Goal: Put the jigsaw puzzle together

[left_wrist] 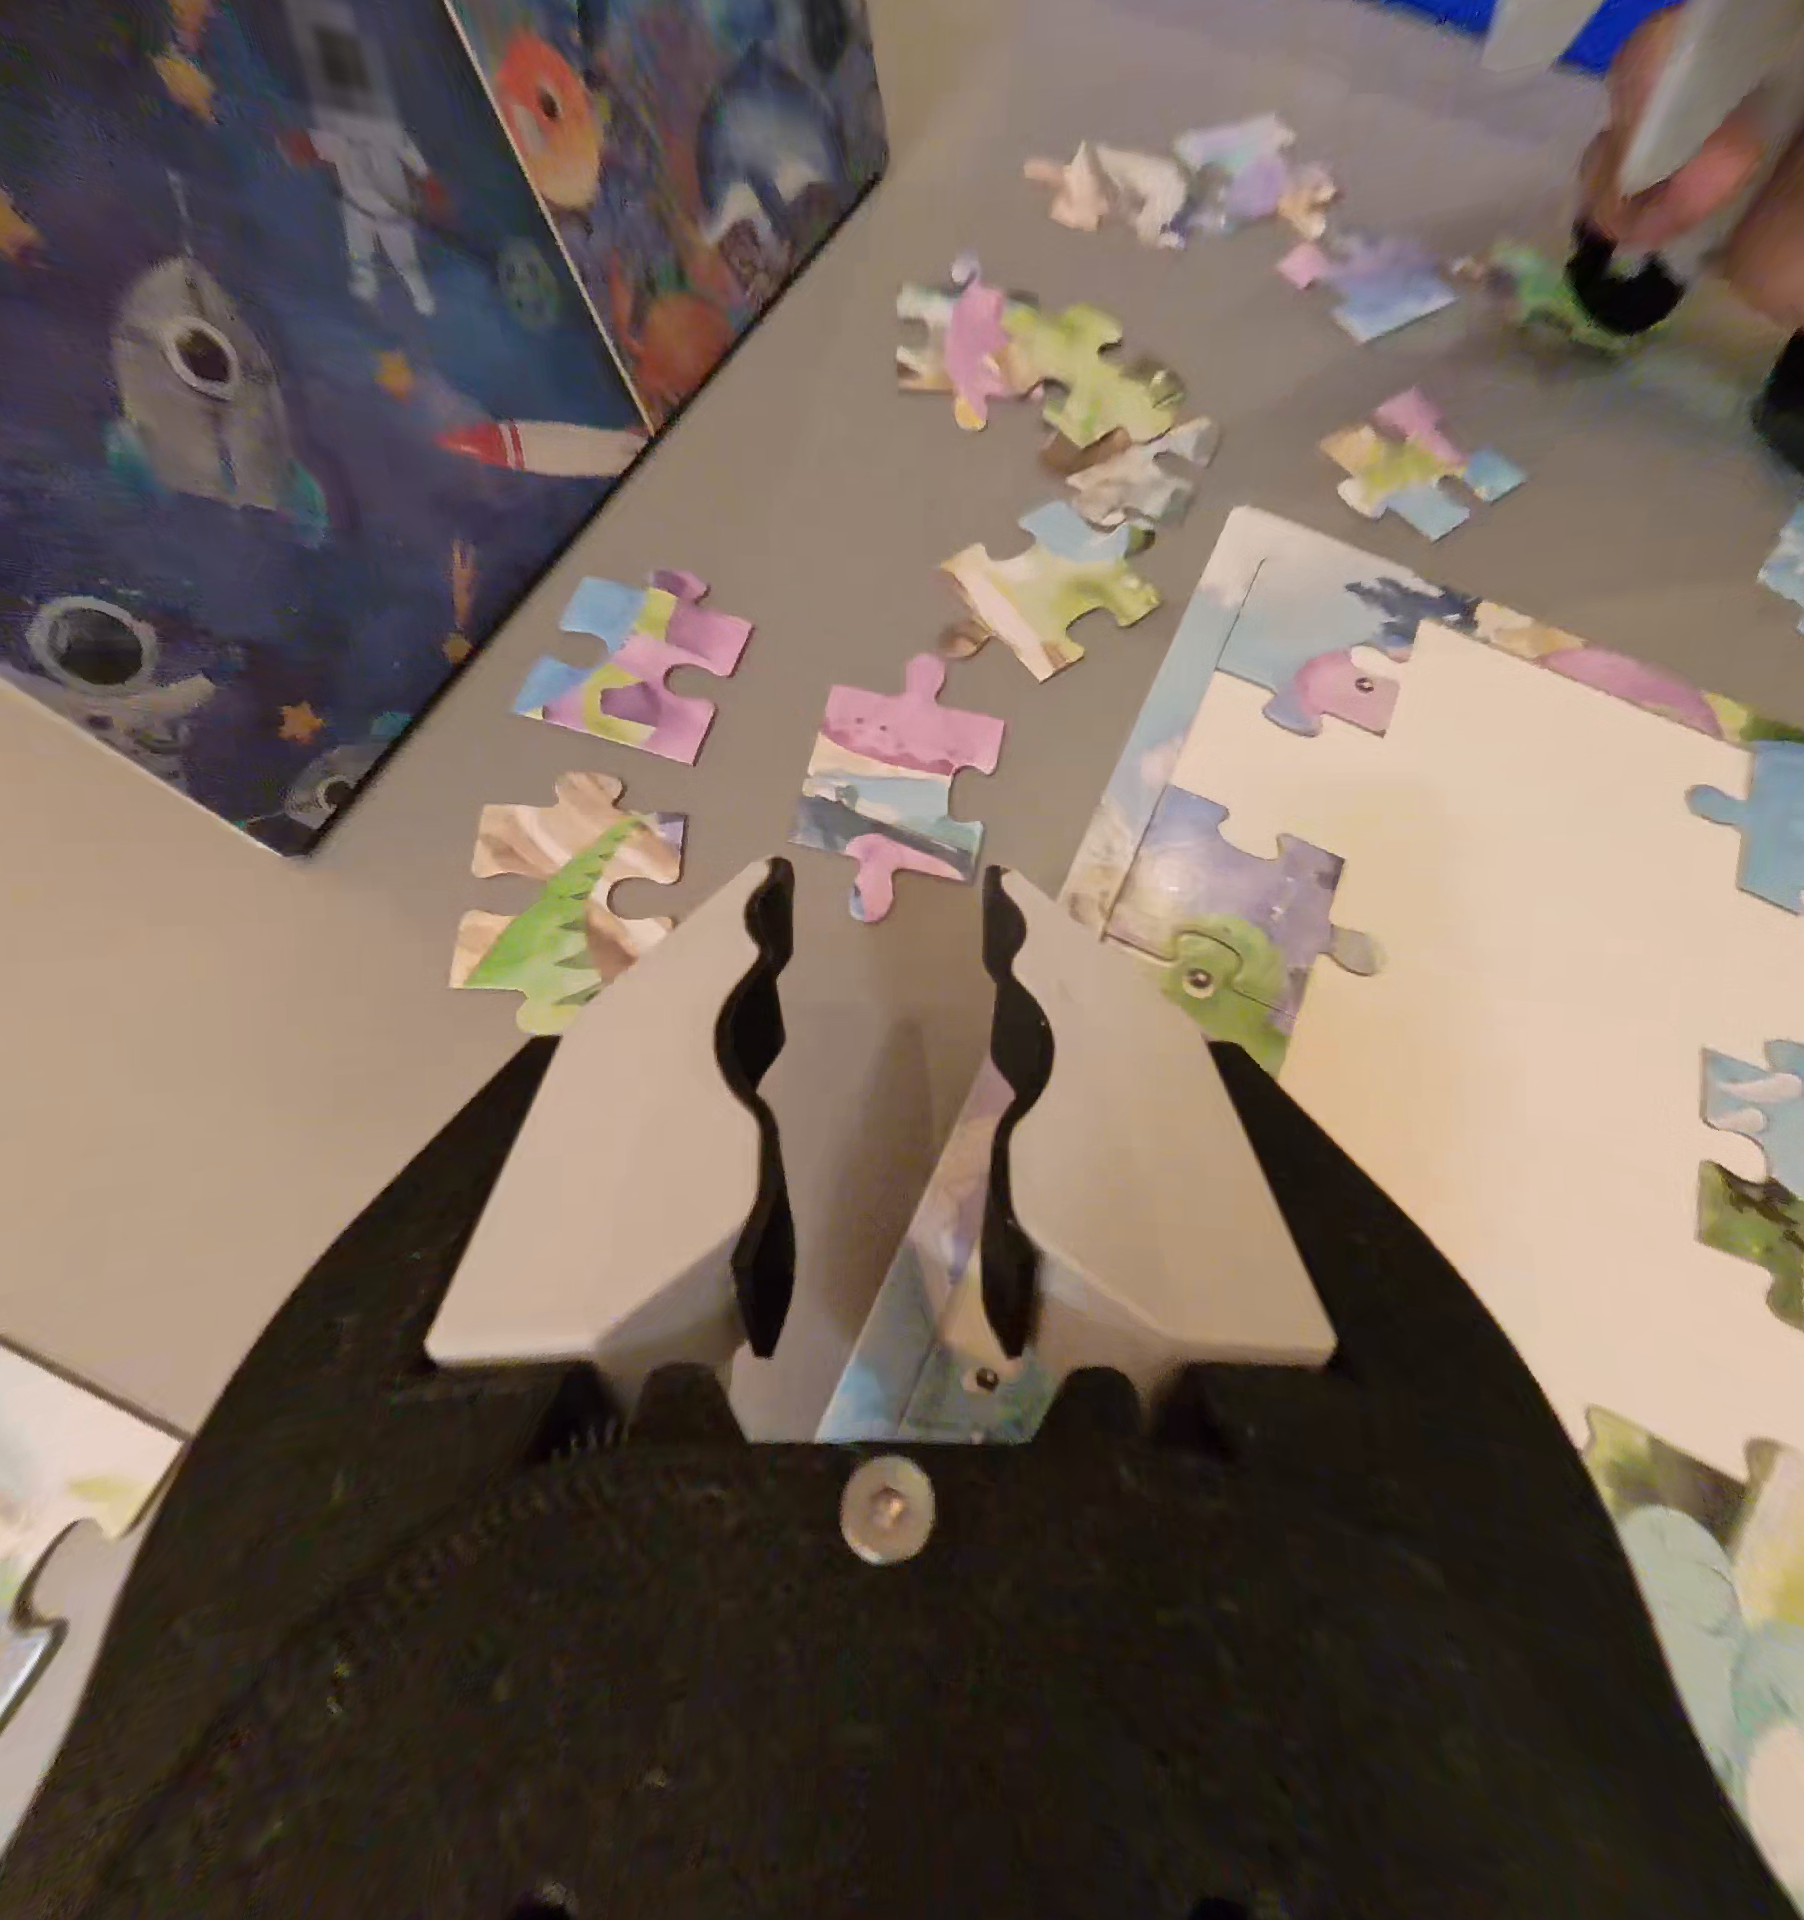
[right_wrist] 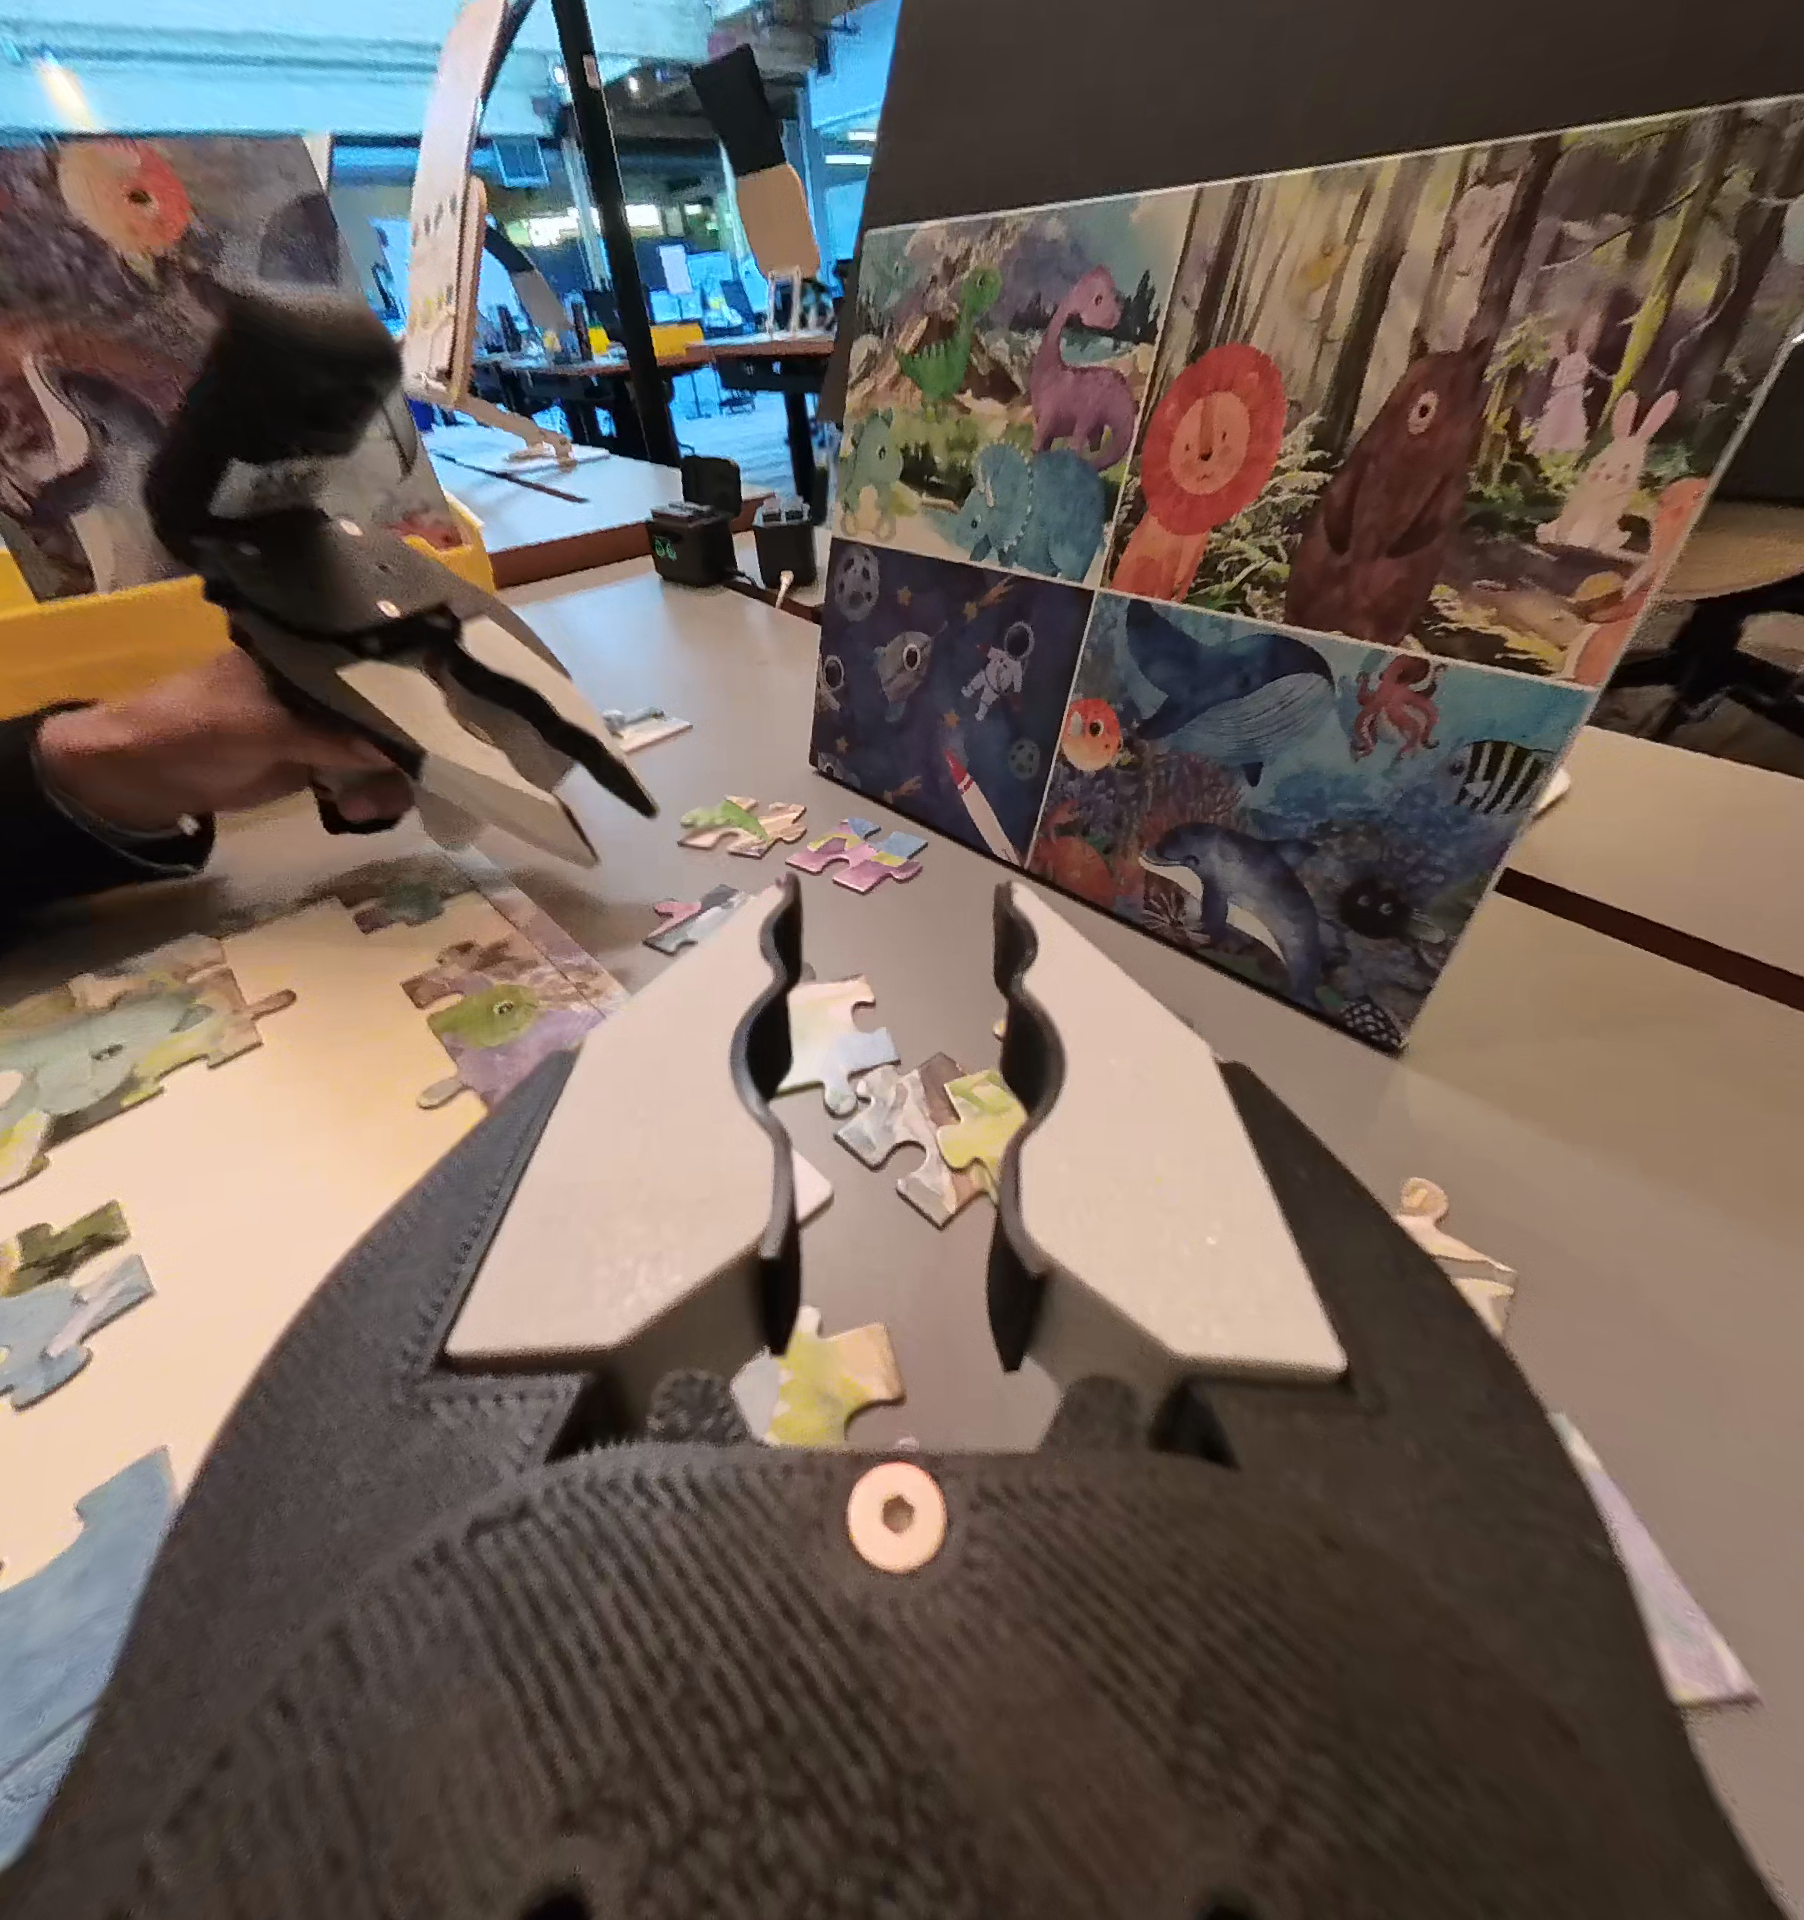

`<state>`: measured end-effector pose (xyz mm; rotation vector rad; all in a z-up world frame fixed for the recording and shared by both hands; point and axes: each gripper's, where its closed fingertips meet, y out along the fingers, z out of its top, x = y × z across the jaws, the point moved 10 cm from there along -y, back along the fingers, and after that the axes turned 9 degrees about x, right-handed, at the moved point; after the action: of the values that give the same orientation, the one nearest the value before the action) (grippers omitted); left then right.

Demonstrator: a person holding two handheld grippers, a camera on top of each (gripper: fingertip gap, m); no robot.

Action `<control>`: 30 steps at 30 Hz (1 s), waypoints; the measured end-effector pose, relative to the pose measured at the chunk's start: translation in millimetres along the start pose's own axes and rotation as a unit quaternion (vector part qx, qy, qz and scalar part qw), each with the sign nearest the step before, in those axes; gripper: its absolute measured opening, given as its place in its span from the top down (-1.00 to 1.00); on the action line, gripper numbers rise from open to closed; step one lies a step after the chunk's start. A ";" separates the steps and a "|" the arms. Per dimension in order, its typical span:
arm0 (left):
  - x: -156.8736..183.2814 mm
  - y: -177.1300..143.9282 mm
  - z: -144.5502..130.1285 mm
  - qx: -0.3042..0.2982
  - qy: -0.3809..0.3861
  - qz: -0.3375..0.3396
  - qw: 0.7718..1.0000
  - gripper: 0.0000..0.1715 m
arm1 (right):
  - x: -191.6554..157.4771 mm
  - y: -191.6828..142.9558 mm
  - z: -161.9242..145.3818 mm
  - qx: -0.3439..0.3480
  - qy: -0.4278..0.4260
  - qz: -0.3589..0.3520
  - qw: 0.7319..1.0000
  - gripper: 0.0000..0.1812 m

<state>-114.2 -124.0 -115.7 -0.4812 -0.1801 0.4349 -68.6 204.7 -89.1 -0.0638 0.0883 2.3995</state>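
**Puzzle bench: holdings, both claws empty**

Grey tabletop (left_wrist: pixel 202 1091), with a blurred workshop of desks and yellow bins behind it in the right wrist view.

1. Picture box (right_wrist: pixel 1241 540), upright on the table, its face split into four illustrated scenes. From my left claw's camera the space-themed side (left_wrist: pixel 202 416) fills the upper left corner.

2. Puzzle tray (left_wrist: pixel 1500 935), cream floor with a printed border, lying flat on the table to the right of my left claw. Several pieces are already seated: a purple dinosaur head piece (left_wrist: pixel 1334 691) at the far edge, a green-and-violet corner piece (left_wrist: pixel 1230 914), blue pieces along the right side.

3. My left gripper (left_wrist: pixel 887 883), held above the table at the tray's near-left corner, jaws parted a moderate way, nothing between them. It shows tilted downward in the other view (right_wrist: pixel 607 790), gripped by a hand (right_wrist: pixel 202 748).

4. My right gripper (right_wrist: pixel 898 899), jaws likewise apart and empty, low over scattered pieces.

5. Loose pieces on the bare table beside the tray: a pink-and-blue piece (left_wrist: pixel 898 779) just ahead of my left fingertips, a green-and-tan one (left_wrist: pixel 565 894), a purple-and-blue one (left_wrist: pixel 633 665), and a green-and-grey pair (right_wrist: pixel 929 1127) between my right fingers.
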 end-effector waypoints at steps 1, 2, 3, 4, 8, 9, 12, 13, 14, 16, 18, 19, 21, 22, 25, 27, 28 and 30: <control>-0.3 4.7 0.2 -0.013 0.001 0.009 1.000 0.62 | 1.5 -0.8 -0.2 0.005 0.011 0.002 1.000 0.62; -0.6 8.4 0.0 -0.023 0.003 0.014 1.000 0.64 | 2.9 -1.7 -0.1 0.011 0.023 0.003 1.000 0.61; -1.1 11.8 -1.1 -0.035 0.003 0.016 0.999 0.66 | 4.4 -2.5 0.2 0.019 0.034 0.005 0.999 0.62; -2.0 15.1 -2.8 -0.048 0.000 0.017 0.999 0.68 | 5.5 -3.3 0.9 0.026 0.043 0.007 0.999 0.62; -4.6 25.9 -11.7 -0.077 -0.013 0.010 0.997 0.75 | 7.5 -7.3 6.1 0.053 0.067 0.012 0.996 0.61; -5.1 26.9 -11.7 -0.067 -0.013 0.009 0.998 0.81 | 7.5 -8.0 7.2 0.058 0.070 0.012 0.996 0.61; -6.9 28.4 -11.9 -0.064 -0.026 -0.004 0.998 0.91 | 7.5 -7.7 7.3 0.057 0.071 0.014 0.996 0.60; -7.5 28.1 -11.8 -0.064 -0.027 -0.008 0.998 0.91 | 7.2 -6.8 6.3 0.053 0.070 0.015 0.996 0.60; -7.7 27.3 -11.9 -0.062 -0.025 -0.011 0.998 0.92 | 6.7 -5.6 5.0 0.047 0.068 0.016 0.996 0.60; -6.0 23.0 -9.8 -0.039 -0.017 -0.018 0.999 1.00 | 4.1 -2.2 2.3 0.034 0.063 0.021 0.997 0.60; -4.1 16.0 -4.6 -0.001 -0.010 -0.017 1.000 1.00 | -0.3 1.9 -0.1 0.020 0.053 0.028 0.998 0.59; -3.2 12.8 -2.2 0.010 -0.007 -0.019 1.000 1.00 | -3.2 4.0 -0.9 0.015 0.049 0.033 0.998 0.59; -0.9 6.8 1.9 0.031 0.001 -0.020 0.999 1.00 | -9.0 7.7 -1.5 0.009 0.047 0.046 0.998 0.59; -0.1 4.6 3.1 0.038 0.005 -0.016 0.999 1.00 | -11.6 9.2 -1.8 0.006 0.044 0.050 0.998 0.59; -2.3 3.7 1.2 0.032 0.012 0.009 0.999 1.00 | -16.7 12.2 -2.4 -0.007 0.025 0.054 0.998 0.59; -5.6 8.1 -2.8 0.021 -0.004 0.033 0.999 0.76 | -18.9 13.3 -2.7 -0.014 0.015 0.054 0.998 0.59; -6.0 11.2 -4.6 0.015 -0.014 0.037 0.999 0.60 | -19.9 13.6 -2.6 -0.016 0.012 0.055 0.998 0.59; -4.8 17.3 -7.0 0.001 -0.025 0.044 0.999 0.35 | -21.7 14.0 -2.0 -0.016 0.010 0.058 0.998 0.59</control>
<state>-122.9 -115.2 -130.5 -0.4787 -0.2072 0.5326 -62.0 179.7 -88.9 -0.1001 0.0651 2.5164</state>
